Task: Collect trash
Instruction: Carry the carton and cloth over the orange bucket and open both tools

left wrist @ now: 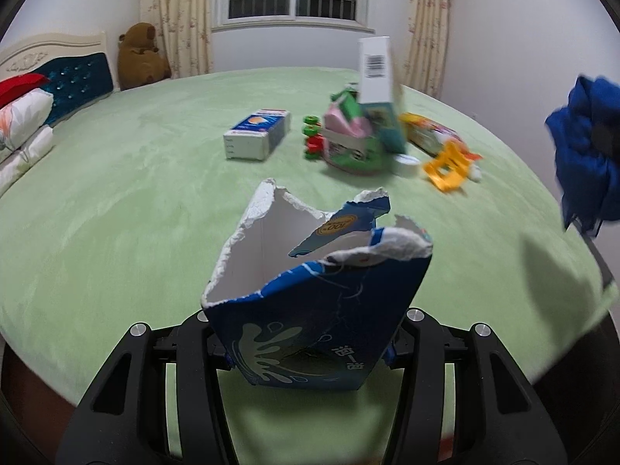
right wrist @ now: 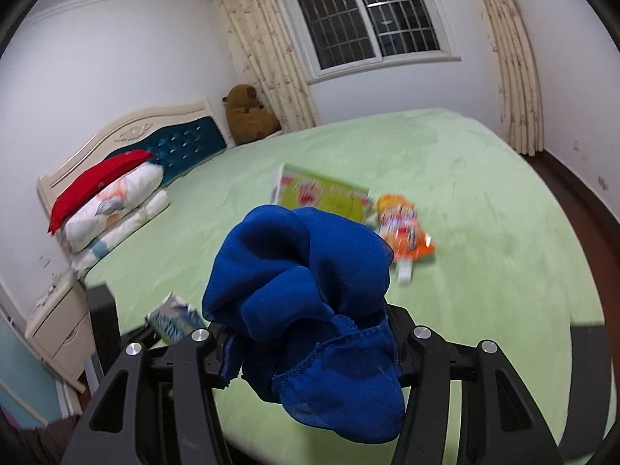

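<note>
- A bed with a pale green cover [left wrist: 116,209] is seen filling most of both views; a cream headboard with teal padding [right wrist: 170,147] stands at its far left end.
- A barred window [right wrist: 368,11] flanked by floral curtains is set in the far wall, with darkness outside.
- Pillows, one red and others white with a print [right wrist: 112,209], are stacked against the headboard.
- A brown stuffed bear [left wrist: 139,56] is propped in the corner by the curtain.
- A torn blue and white carton [left wrist: 317,302], ragged and open at the top, is clamped between the fingers of the left gripper [left wrist: 310,352] and held upright above the near edge of the bed.
- A crumpled blue cloth [right wrist: 306,310] is gripped in the right gripper [right wrist: 310,364], bunched above the fingers and hanging below them.
- Loose trash is scattered mid-bed: a blue and white box [left wrist: 257,133] lying flat, and to its right a blurred heap of green and pink packaging [left wrist: 356,135] with a tall white box bearing a barcode [left wrist: 376,69] standing up from it.
- A flat yellow-green box [right wrist: 325,195] and an orange snack wrapper [right wrist: 405,228] are seen just beside each other.
- A yellow plastic piece [left wrist: 445,168] lies near the heap; its kind cannot be told through the blur.
</note>
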`<state>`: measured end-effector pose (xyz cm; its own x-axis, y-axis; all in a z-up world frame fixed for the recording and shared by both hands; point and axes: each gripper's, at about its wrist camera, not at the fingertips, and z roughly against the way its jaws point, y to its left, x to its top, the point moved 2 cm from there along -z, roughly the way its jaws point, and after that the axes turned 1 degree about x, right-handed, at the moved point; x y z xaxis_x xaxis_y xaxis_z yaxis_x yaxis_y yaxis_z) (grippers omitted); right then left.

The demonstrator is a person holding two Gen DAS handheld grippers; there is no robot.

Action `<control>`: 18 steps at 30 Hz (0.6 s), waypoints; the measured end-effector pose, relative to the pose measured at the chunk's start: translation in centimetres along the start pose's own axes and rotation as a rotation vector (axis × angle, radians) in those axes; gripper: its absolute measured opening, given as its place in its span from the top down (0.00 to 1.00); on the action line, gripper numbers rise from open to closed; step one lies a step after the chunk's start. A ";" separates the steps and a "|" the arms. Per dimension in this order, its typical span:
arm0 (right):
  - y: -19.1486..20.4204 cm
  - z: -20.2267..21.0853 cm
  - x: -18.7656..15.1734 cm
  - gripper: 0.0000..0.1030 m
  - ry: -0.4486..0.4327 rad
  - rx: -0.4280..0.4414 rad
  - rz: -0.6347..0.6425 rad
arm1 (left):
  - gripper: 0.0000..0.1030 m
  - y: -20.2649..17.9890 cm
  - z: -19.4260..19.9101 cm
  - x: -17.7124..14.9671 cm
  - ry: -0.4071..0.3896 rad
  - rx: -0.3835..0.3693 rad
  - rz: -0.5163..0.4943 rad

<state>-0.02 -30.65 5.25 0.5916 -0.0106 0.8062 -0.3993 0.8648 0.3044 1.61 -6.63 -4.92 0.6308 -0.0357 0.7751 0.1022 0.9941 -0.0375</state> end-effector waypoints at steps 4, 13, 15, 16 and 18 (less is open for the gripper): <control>1.0 1.3 -3.4 0.46 0.039 -0.021 0.040 | 0.52 -1.4 1.9 -1.5 0.029 -0.020 -0.026; 1.1 4.3 -8.3 0.46 0.101 0.078 -0.035 | 0.52 -4.4 5.2 -6.1 0.100 -0.054 -0.104; -0.4 4.8 -8.7 0.46 0.087 0.105 -0.147 | 0.52 -4.8 5.3 -6.9 0.118 -0.047 -0.113; -0.2 5.0 -8.8 0.46 0.089 0.048 -0.117 | 0.52 -4.9 5.4 -7.4 0.133 -0.045 -0.112; -0.2 5.3 -9.4 0.46 0.090 0.031 -0.090 | 0.52 -5.0 5.5 -8.2 0.158 -0.044 -0.108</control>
<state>-9.20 -33.41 0.28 0.6862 -0.0414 0.7263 -0.3619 0.8466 0.3902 -8.30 -10.72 -7.65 0.7269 -0.1614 0.6675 0.2073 0.9782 0.0108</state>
